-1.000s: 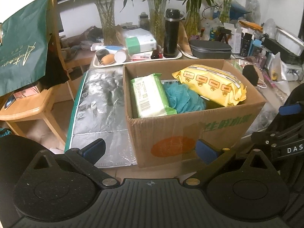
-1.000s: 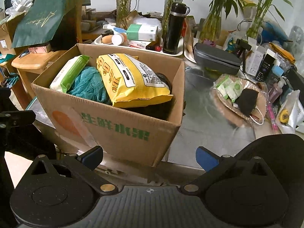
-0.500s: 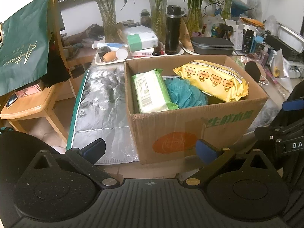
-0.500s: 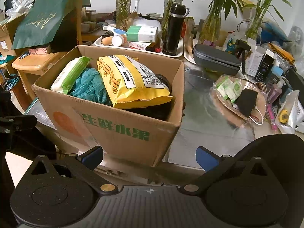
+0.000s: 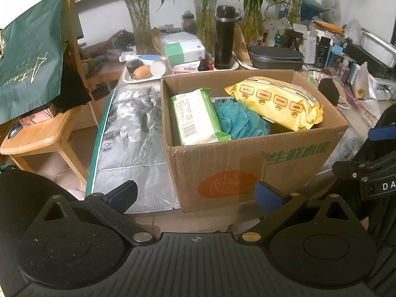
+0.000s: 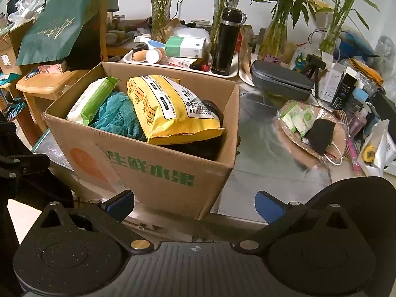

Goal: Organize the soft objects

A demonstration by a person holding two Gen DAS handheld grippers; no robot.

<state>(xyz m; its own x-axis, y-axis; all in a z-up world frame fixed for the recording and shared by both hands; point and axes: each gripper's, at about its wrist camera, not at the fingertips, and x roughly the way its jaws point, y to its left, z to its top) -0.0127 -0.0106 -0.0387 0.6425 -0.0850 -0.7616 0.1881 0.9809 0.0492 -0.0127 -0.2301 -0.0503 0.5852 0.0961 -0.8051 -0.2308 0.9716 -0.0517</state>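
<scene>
An open cardboard box (image 5: 247, 170) (image 6: 158, 170) stands on the foil-covered table. Inside lie a green wipes pack (image 5: 195, 118) (image 6: 91, 99), a teal mesh sponge (image 5: 240, 121) (image 6: 116, 118) and a yellow wipes pack (image 5: 274, 101) (image 6: 170, 106); something black sits under the yellow pack. My left gripper (image 5: 195, 194) is open in front of the box's near left corner, holding nothing. My right gripper (image 6: 194, 204) is open before the box's near right corner, also holding nothing. Each gripper's body shows at the edge of the other's view.
A woven basket (image 6: 339, 138) with small green packets and a black mask (image 6: 319, 133) sits right of the box. Behind are a white tray (image 5: 138, 79), a black flask (image 5: 224, 37), a grey case (image 6: 279, 81) and plant vases. A wooden chair (image 5: 37, 136) with a green bag (image 5: 29, 57) stands left.
Both cameras have risen and drawn back slightly, so the box sits a little lower and farther in view. Both grippers stay open; nothing in the box has moved.
</scene>
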